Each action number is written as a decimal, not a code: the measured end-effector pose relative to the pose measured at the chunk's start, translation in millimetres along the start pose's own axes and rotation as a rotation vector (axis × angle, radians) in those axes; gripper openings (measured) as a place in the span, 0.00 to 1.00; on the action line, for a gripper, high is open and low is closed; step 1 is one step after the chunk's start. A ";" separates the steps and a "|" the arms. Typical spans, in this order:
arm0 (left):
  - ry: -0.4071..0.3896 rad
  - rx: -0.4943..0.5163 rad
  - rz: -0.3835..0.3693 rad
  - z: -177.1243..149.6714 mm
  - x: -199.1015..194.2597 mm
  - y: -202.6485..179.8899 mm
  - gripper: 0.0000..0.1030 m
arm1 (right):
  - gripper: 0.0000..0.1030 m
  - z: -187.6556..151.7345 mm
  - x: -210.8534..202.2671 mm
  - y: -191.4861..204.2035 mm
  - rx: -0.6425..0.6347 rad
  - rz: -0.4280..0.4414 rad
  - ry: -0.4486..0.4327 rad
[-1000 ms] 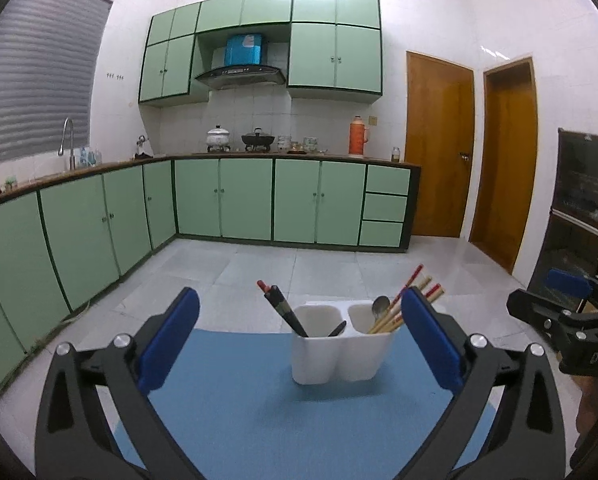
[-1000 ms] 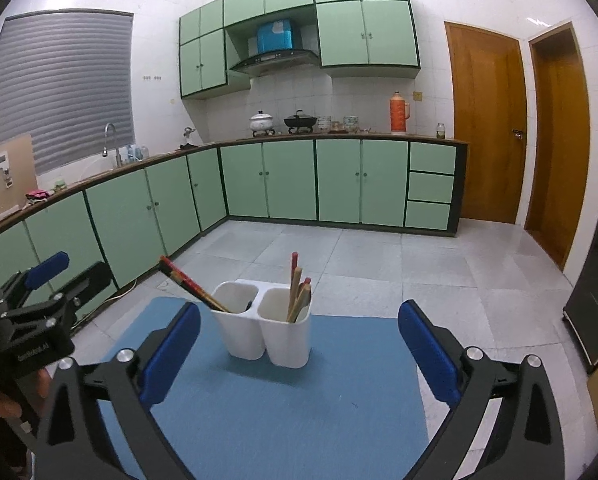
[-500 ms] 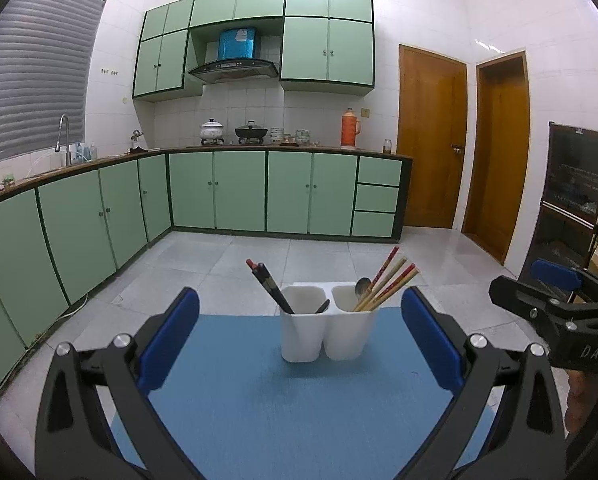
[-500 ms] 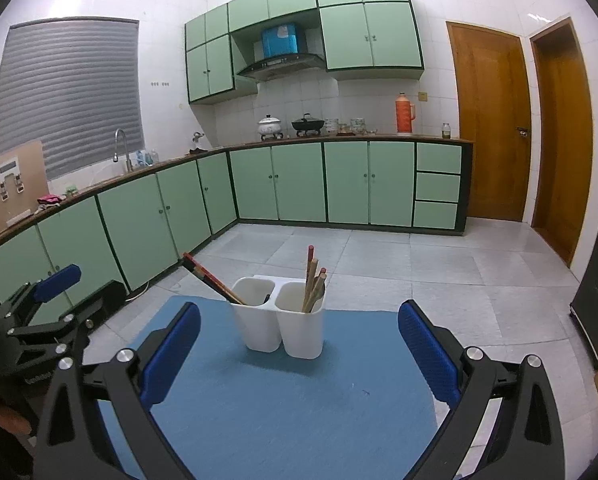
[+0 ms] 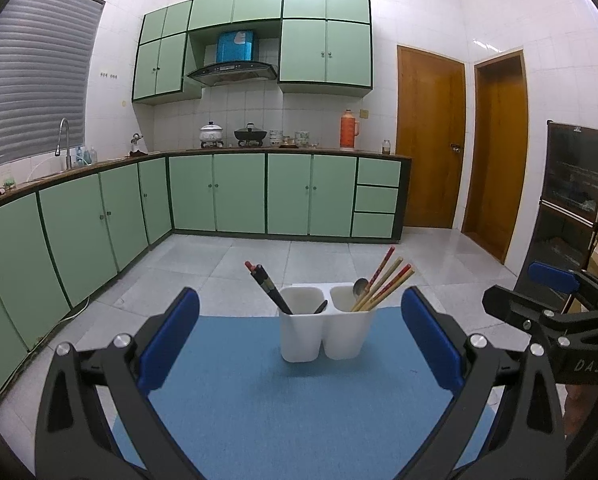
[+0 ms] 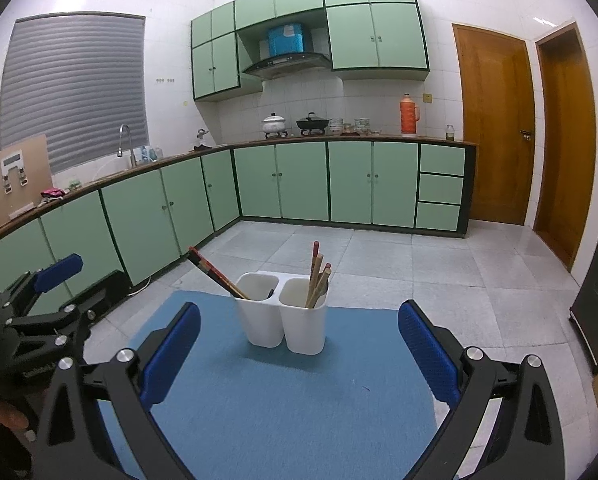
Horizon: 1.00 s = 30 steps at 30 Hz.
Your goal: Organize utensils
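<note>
A white two-compartment utensil holder (image 5: 325,326) (image 6: 285,316) stands on a blue mat (image 5: 299,408) (image 6: 291,400). Dark chopsticks (image 5: 269,288) (image 6: 215,274) lean out of its left compartment. Red and wooden chopsticks (image 5: 383,282) (image 6: 318,274) plus a metal spoon (image 5: 360,286) sit in the right compartment. My left gripper (image 5: 299,344) is open and empty, short of the holder. My right gripper (image 6: 299,348) is also open and empty, near the holder. Each gripper shows at the edge of the other's view.
The mat ends just beyond the holder, with tiled floor (image 5: 259,264) behind. Green kitchen cabinets (image 5: 235,196) line the left and back walls. Two wooden doors (image 5: 431,144) are at the back right. A dark cabinet (image 5: 575,184) stands at the right.
Both cameras have shifted and tilted a little, so the holder sits slightly lower and nearer the centre. Both grippers stay open and empty.
</note>
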State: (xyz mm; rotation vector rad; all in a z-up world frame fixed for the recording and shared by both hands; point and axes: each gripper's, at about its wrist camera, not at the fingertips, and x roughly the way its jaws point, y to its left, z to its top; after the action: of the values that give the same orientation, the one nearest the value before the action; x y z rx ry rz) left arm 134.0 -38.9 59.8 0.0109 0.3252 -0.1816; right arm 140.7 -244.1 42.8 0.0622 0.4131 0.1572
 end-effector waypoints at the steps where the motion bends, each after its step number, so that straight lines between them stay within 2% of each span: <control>1: -0.001 0.001 0.001 0.2 -0.3 -0.2 0.95 | 0.94 -0.2 -0.1 0.1 0.001 0.000 0.000; 30: 0.004 0.006 -0.002 0.7 0.9 -0.5 0.95 | 0.94 0.2 0.3 2.3 0.000 0.000 0.004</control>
State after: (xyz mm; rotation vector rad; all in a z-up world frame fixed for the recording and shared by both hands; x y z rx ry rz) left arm 134.9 -39.5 60.1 0.0169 0.3283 -0.1846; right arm 140.8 -241.8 43.1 0.0621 0.4169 0.1577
